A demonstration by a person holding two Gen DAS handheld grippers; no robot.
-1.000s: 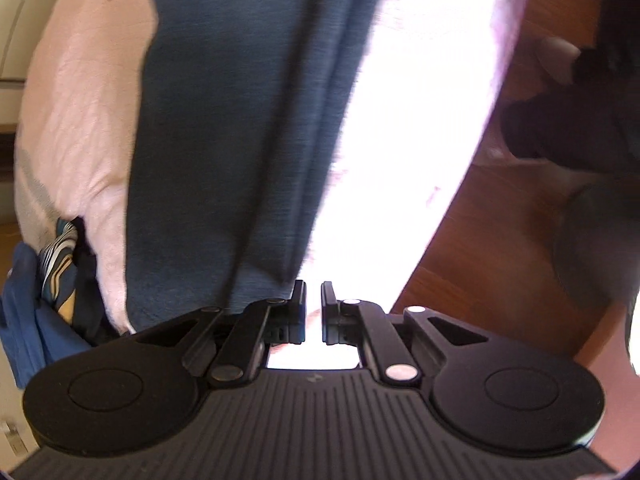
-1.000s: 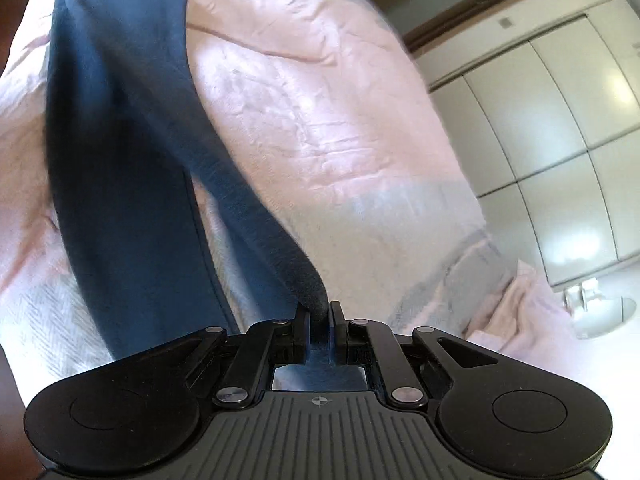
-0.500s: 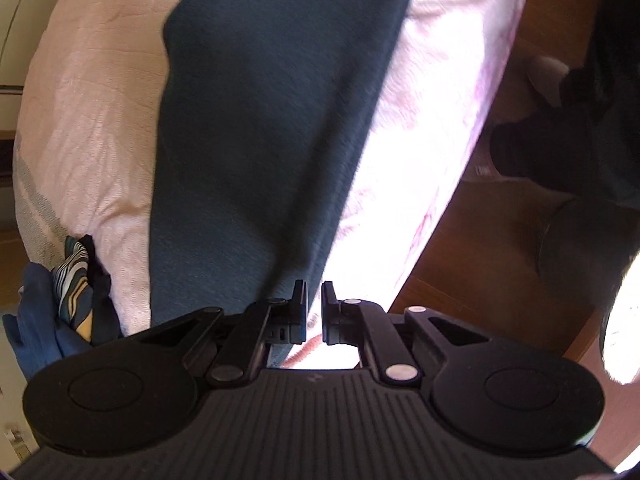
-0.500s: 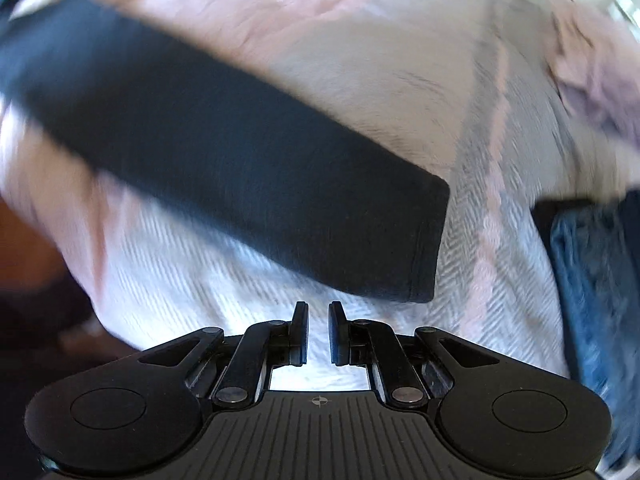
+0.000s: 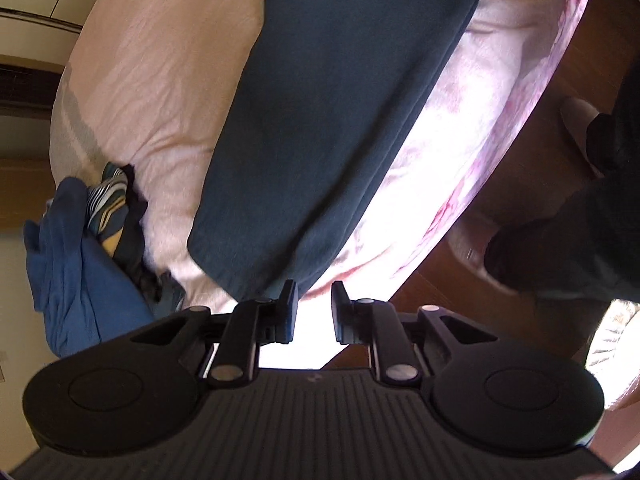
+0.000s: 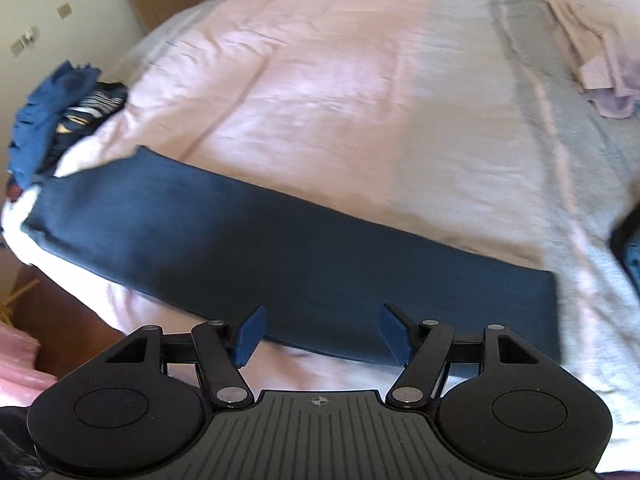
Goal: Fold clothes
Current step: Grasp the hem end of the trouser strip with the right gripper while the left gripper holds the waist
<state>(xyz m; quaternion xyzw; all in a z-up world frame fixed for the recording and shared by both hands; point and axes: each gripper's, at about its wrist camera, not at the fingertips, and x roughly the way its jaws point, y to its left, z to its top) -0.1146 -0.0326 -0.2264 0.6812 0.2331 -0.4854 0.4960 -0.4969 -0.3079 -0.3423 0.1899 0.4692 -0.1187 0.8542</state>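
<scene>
Garment (image 6: 288, 248) lay flat on bed (image 6: 340, 80). Right gripper (image 6: 322, 334) spread, left gripper (image 5: 314, 310) parted, both empty. Next fold required pinching both layers squarely.

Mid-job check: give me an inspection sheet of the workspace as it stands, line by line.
Surface: bed with pink bedspread, grey band toward its right side.
Job's things: dark blue garment folded into a long strip, flat near the bed's front edge.
Clutter: pile of blue and striped clothes at the bed's left edge; pale pink clothes at the far right.
Grippers: left gripper slightly open at the strip's end, nothing between its fingers; right gripper wide open over the strip, empty.
Cables: nothing seen.
Surroundings: wooden floor, door and wall switches at back left in the right wrist view.
</scene>
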